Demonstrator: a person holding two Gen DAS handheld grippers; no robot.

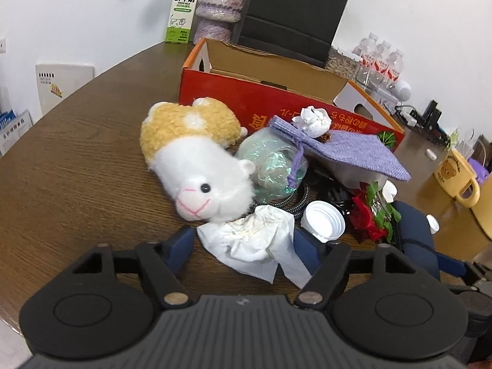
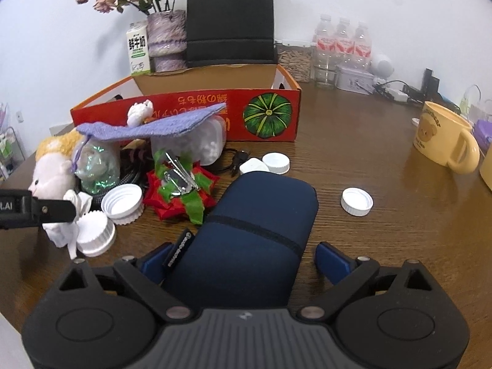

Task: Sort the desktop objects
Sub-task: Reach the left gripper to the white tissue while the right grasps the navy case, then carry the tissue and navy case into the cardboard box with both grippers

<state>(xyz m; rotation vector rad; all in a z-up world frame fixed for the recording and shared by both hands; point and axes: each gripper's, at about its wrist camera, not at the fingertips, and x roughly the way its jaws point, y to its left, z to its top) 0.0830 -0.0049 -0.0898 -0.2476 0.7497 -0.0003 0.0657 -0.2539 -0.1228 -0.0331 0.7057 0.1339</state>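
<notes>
My left gripper (image 1: 243,246) has its 2 blue fingers (image 1: 181,247) set either side of a crumpled white tissue (image 1: 255,243) on the table (image 1: 77,184). They look to be touching its edges, but I cannot tell whether they have bitten yet, so I read them as part-spread around it and not pinching. My right gripper (image 2: 243,261) has its fingers (image 2: 333,261) spread wide around the near end of a navy soft pouch (image 2: 255,224); there is a clear gap on the right side, so nothing is held there.

Just beyond the tissue lie a white-and-yellow plush toy (image 1: 196,166), a white bottle cap (image 1: 323,220), a braided cable (image 1: 296,203) and a red fabric flower with green leaves (image 1: 373,215). Behind them a purple knitted piece (image 1: 347,150) lies over a clear container, with the red cardboard box (image 1: 276,101) at the back, presumably where the sorted things go.

Risks as I judge them:
- The tissue is limp, so a light bite may catch only a fold and it will slide out on the lift.
- Its far edge lies against the plush toy's muzzle and the bottle cap, so a forward push could nudge either.
- In the right view, my left finger sits close to 2 more caps (image 2: 123,204); a sweep there would scatter them.
- The pouch is nearly as wide as my right fingers' spread and soft, so an off-centre squeeze could make it buckle or twist.
</notes>
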